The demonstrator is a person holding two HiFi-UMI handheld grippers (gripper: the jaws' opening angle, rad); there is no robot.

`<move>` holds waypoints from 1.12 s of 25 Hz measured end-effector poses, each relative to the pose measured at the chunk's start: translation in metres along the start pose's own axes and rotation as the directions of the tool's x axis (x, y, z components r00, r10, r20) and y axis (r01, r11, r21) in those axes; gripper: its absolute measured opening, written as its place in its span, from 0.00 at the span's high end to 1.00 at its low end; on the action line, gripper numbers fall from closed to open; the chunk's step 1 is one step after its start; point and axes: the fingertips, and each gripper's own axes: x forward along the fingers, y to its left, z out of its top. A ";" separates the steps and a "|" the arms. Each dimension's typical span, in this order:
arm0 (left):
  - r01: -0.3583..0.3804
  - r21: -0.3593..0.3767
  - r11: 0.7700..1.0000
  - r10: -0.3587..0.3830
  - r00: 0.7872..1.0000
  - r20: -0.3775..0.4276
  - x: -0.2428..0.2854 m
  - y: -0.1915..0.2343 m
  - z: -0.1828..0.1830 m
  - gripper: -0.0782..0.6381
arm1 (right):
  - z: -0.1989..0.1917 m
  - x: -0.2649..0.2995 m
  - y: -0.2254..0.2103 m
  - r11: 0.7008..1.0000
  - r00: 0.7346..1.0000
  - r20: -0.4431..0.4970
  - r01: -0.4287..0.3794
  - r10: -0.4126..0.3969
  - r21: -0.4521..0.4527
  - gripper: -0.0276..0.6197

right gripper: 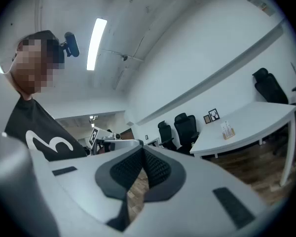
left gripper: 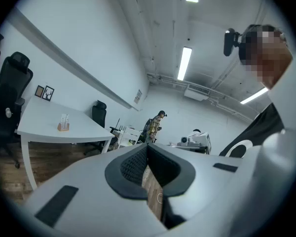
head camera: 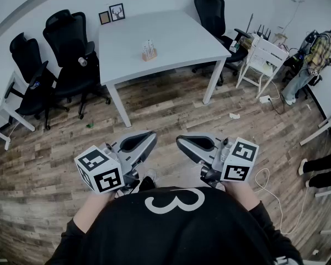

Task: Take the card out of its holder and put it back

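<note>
Holder (head camera: 149, 56) on table (head camera: 182, 35) carries its card (head camera: 149, 46); left gripper (head camera: 148, 138) and right gripper (head camera: 183, 143) closed, empty

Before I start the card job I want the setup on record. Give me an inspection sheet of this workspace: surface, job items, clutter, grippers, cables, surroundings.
Surface: white table, mostly bare, well ahead of the grippers.
Job's things: card holder upright near the table's middle, white card standing in it, untouched.
Clutter: two picture frames at the table's back edge; white scrap on the wooden floor.
Grippers: left gripper and right gripper held close to the body, jaws together, nothing between them.
Cables: white cable looped on the floor at right; power strip near the table leg.
Surroundings: black office chairs left of the table; a person standing far right.
</note>
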 end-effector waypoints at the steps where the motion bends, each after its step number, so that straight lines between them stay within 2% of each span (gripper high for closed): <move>1: -0.002 0.002 1.000 0.002 1.000 -0.002 -0.001 -0.002 -0.002 0.87 | -0.001 -0.002 0.002 1.000 1.000 0.001 0.000 0.000 0.000 0.95; 9: -0.001 -0.001 1.000 0.001 1.000 -0.012 0.000 -0.017 -0.013 0.87 | -0.009 -0.016 0.014 1.000 1.000 0.002 0.003 -0.003 -0.003 0.95; 15: 0.001 -0.004 1.000 -0.001 1.000 -0.026 0.005 -0.026 -0.020 0.87 | -0.012 -0.027 0.013 0.999 1.000 0.025 -0.002 0.001 0.040 0.95; 22: -0.001 -0.022 1.000 0.001 0.999 -0.043 0.007 -0.019 -0.024 0.87 | -0.016 -0.025 0.006 0.998 0.999 0.037 0.009 -0.011 0.060 0.95; 28: 0.009 -0.026 1.000 -0.010 0.999 -0.043 0.020 -0.007 -0.025 0.87 | -0.015 -0.033 -0.014 0.996 0.995 0.073 0.057 -0.062 0.067 0.95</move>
